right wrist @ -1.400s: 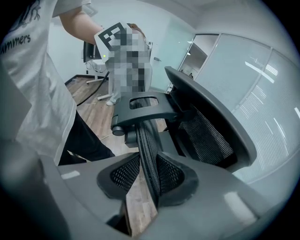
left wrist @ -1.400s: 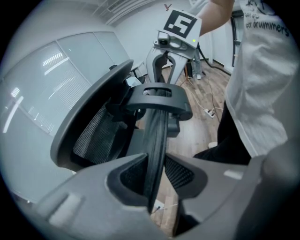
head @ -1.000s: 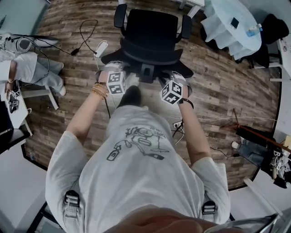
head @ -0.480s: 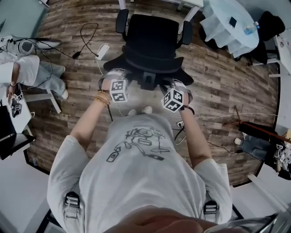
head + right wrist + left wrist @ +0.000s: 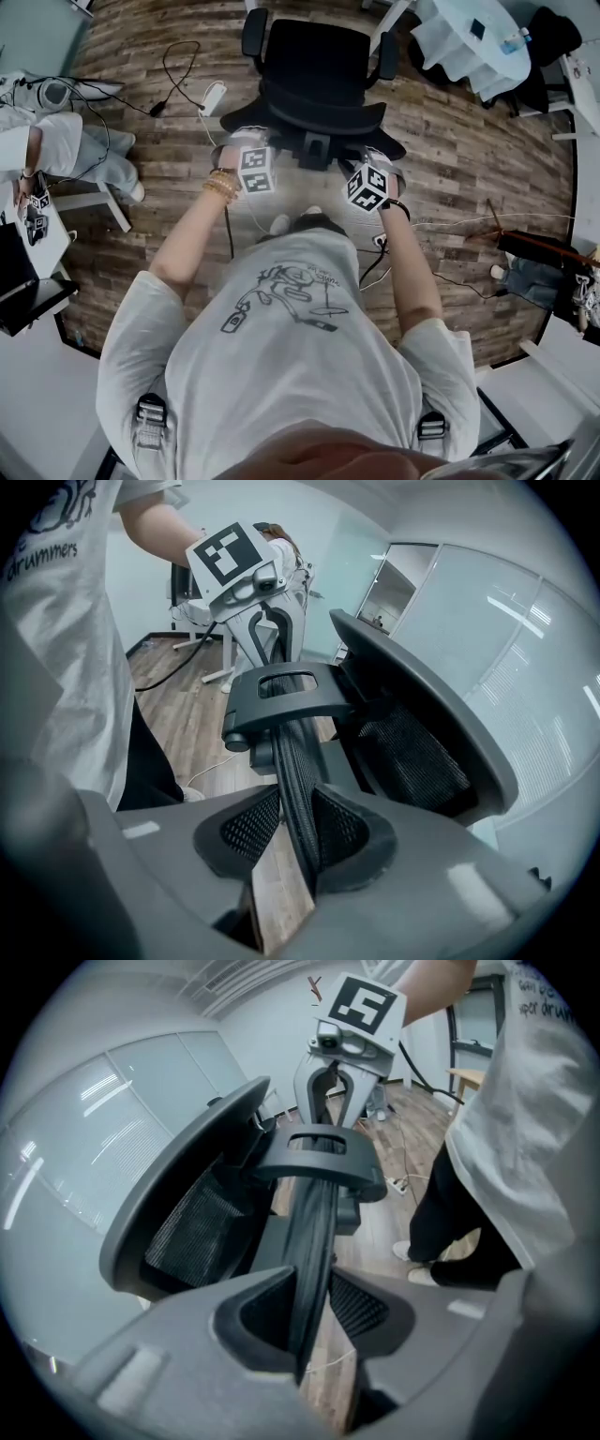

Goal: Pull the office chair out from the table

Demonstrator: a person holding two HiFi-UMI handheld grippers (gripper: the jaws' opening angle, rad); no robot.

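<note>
Here, the left hand-held gripper (image 5: 309, 1312) and right hand-held gripper (image 5: 298, 841) each clench the near top edge of the black chair (image 5: 317, 70) back.

The office chair (image 5: 314, 61) stands on the floor (image 5: 169, 234) in front of the standing person, backrest (image 5: 319, 108) nearest them. The left gripper (image 5: 246, 141) clamps the backrest's left end and the right gripper (image 5: 378, 157) its right end. A power strip (image 5: 213, 97) lies left of the chair, and a covered table (image 5: 464, 52) stands farther off on the right.
</note>
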